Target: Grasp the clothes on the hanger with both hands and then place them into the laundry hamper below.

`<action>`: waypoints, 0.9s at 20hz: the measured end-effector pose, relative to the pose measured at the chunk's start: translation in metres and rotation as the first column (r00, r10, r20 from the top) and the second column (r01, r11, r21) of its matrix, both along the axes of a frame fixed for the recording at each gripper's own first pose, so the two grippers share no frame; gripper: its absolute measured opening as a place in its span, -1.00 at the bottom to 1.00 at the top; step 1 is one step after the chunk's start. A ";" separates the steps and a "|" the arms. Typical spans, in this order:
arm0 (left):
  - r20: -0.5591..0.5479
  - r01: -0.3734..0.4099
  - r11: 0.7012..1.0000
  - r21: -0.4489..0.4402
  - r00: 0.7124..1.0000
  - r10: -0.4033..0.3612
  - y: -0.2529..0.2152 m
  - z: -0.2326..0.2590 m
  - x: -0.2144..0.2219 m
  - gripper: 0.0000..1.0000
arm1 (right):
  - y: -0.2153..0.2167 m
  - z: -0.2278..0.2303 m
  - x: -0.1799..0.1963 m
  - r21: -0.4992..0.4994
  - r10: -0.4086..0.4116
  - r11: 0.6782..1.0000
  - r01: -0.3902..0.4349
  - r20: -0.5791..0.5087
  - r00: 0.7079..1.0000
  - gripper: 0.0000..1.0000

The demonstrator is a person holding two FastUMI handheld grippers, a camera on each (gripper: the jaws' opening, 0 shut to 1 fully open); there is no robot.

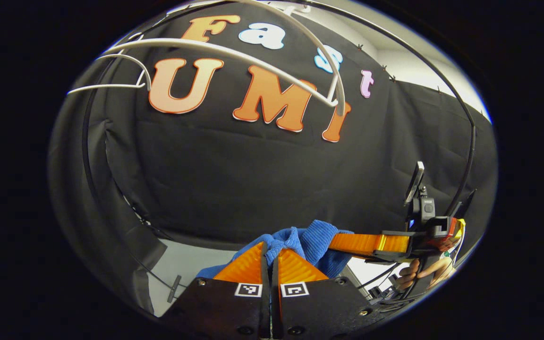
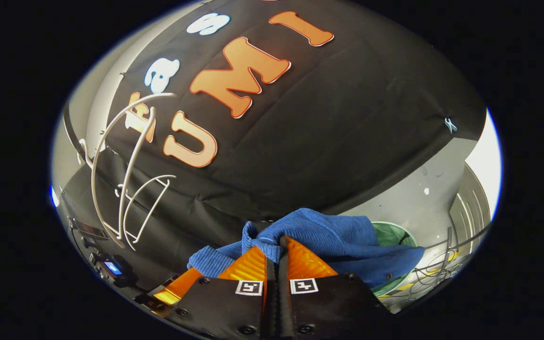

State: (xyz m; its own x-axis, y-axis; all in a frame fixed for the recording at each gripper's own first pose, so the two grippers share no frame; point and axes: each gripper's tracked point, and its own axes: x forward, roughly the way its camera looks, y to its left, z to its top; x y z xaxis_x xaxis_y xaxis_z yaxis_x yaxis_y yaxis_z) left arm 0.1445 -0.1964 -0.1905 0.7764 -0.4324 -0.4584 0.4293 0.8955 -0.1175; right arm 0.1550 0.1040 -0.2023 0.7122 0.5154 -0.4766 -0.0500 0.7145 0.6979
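Cloth, a blue garment [image 2: 328,236], hung bunched between both claws, off the white hanger [image 1: 215,47]. The left gripper [image 1: 270,252] and right gripper [image 2: 276,248] each pinched a fold. The green hamper [image 2: 392,236] lay just below, nearer the right one.

clothes [image 2: 319,231] between both tongs | hanger [image 1: 234,52] above | hamper [image 2: 392,236] below, behind clothes
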 end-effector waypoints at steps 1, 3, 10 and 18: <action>-0.015 -0.003 1.000 0.009 1.000 0.003 -0.001 -0.007 -0.001 -0.98 | -0.001 -0.007 -0.001 -0.021 0.003 1.000 -0.003 -0.006 1.000 -0.84; -0.039 -0.010 1.000 0.029 0.999 0.011 0.001 -0.027 -0.001 -0.97 | -0.001 -0.022 -0.002 -0.059 0.012 0.998 -0.013 -0.019 1.000 -0.84; -0.170 -0.062 0.993 0.105 0.982 0.079 0.023 -0.095 -0.001 -0.97 | 0.001 -0.083 -0.008 -0.215 0.042 0.975 -0.061 -0.095 0.995 -0.84; -0.333 -0.087 0.982 0.168 0.933 0.139 0.050 -0.167 -0.016 -0.97 | -0.005 -0.158 -0.024 -0.335 0.016 0.938 -0.090 -0.218 0.976 -0.84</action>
